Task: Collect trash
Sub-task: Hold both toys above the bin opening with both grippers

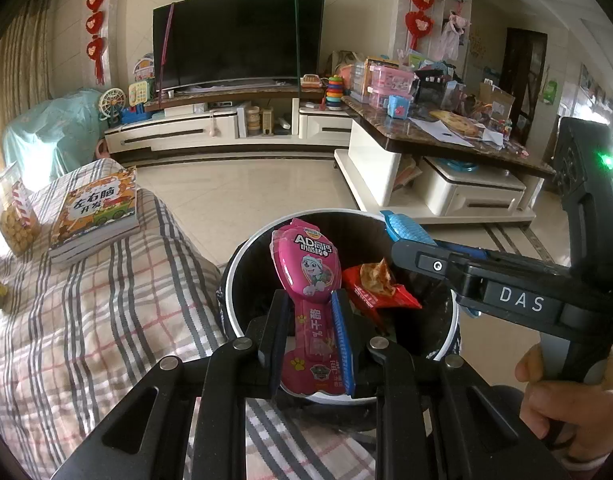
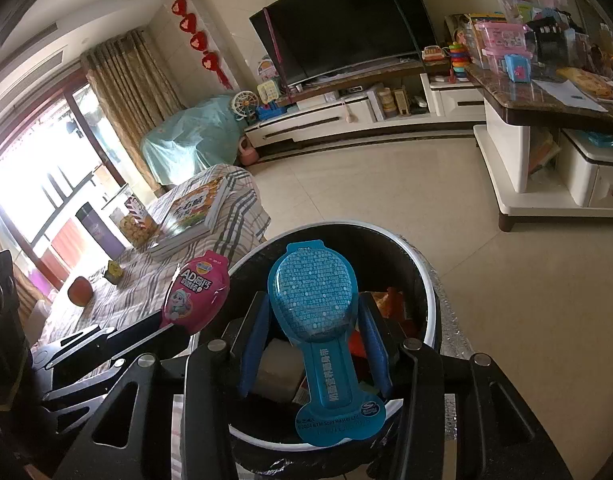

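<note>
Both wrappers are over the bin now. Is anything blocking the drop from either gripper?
Nothing visible does. The pink wrapper and the blue wrapper hang over the open trash bin, which holds only loose trash such as a red wrapper low inside.

You are looking at a dark TV (image 1: pixel 236 38) standing on a long stand (image 1: pixel 226 128), your landmark. Left of the TV, red ornaments (image 1: pixel 95 20) are hanging on the wall and a teal cover (image 1: pixel 50 132) is draping something. Nearer you than the TV, a book (image 1: pixel 96 212) is lying on a plaid cloth (image 1: pixel 86 312), a snack jar (image 1: pixel 12 216) sitting just beside it. Right of the TV, a cluttered table (image 1: pixel 434 136) is standing.
</note>
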Motion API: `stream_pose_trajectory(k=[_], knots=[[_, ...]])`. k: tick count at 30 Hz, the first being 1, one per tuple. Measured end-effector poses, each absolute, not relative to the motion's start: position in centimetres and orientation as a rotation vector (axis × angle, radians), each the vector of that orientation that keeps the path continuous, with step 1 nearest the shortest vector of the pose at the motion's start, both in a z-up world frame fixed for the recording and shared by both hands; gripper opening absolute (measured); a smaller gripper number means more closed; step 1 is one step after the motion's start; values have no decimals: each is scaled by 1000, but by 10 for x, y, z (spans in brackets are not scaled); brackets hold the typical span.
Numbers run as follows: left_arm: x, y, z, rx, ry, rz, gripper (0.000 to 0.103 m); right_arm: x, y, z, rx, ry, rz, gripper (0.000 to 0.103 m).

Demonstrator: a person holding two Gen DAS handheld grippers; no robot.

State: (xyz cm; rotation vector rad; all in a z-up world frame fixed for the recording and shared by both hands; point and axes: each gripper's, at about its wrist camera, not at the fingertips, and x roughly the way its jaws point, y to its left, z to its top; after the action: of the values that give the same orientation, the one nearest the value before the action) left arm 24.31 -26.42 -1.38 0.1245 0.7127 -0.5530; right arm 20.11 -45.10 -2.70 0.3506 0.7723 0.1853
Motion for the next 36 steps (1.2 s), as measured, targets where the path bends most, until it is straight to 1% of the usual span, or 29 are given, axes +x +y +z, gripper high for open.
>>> stream_pose_trajectory(k=[36], knots=[[260, -271, -23, 130, 736, -549, 21, 211, -450, -34, 361, 802, 171, 45]])
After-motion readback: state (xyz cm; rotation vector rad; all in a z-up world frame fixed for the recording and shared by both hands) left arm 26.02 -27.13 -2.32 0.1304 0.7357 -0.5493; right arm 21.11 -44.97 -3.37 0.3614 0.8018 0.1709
